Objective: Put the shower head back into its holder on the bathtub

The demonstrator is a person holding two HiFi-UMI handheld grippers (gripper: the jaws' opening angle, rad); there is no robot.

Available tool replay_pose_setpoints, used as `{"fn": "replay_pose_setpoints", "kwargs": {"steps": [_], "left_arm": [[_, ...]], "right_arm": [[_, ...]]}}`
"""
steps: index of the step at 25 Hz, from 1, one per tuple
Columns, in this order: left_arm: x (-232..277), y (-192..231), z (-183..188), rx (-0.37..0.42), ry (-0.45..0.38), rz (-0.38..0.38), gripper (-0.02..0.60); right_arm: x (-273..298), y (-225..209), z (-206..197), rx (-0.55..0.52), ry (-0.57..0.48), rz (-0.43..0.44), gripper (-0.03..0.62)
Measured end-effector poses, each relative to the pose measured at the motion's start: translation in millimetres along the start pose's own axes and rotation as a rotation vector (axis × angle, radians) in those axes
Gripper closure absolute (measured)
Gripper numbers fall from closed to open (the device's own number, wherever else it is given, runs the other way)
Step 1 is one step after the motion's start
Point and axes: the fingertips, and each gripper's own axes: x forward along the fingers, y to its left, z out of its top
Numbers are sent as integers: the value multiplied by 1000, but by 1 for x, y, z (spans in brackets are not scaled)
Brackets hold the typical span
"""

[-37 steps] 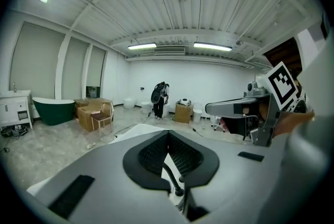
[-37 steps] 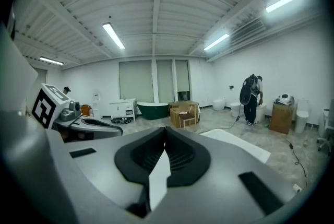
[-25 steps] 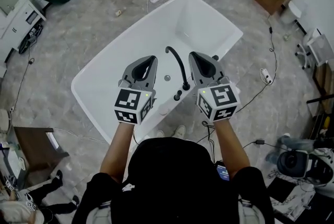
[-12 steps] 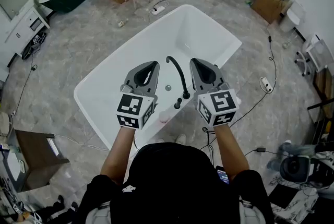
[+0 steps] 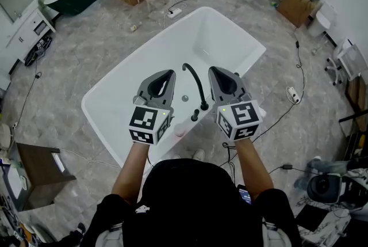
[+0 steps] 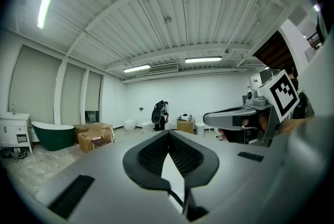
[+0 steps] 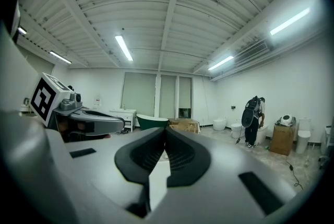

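Left gripper (image 5: pixel 165 74) and right gripper (image 5: pixel 217 71) are hovering pinched shut, empty, over the bathtub (image 5: pixel 131 53); shower head possibly hidden beneath, so reaching blind is risking striking the faucet (image 5: pixel 196 76).

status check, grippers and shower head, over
Shut, empty: left gripper, right gripper. Both over near rim of bathtub. No shower head made out. Between them, black faucet, untouched.

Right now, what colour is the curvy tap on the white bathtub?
Black. The thin curved tap stands out against the white bathtub, clearest in the head view.
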Motion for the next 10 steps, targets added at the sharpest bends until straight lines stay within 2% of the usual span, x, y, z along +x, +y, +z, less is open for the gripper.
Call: {"fn": "replay_pose_setpoints", "kwargs": {"steps": [10], "left_arm": [[-1, -12, -2, 1, 5, 11, 568]], "right_arm": [[-11, -5, -4, 17, -5, 9, 572]]}}
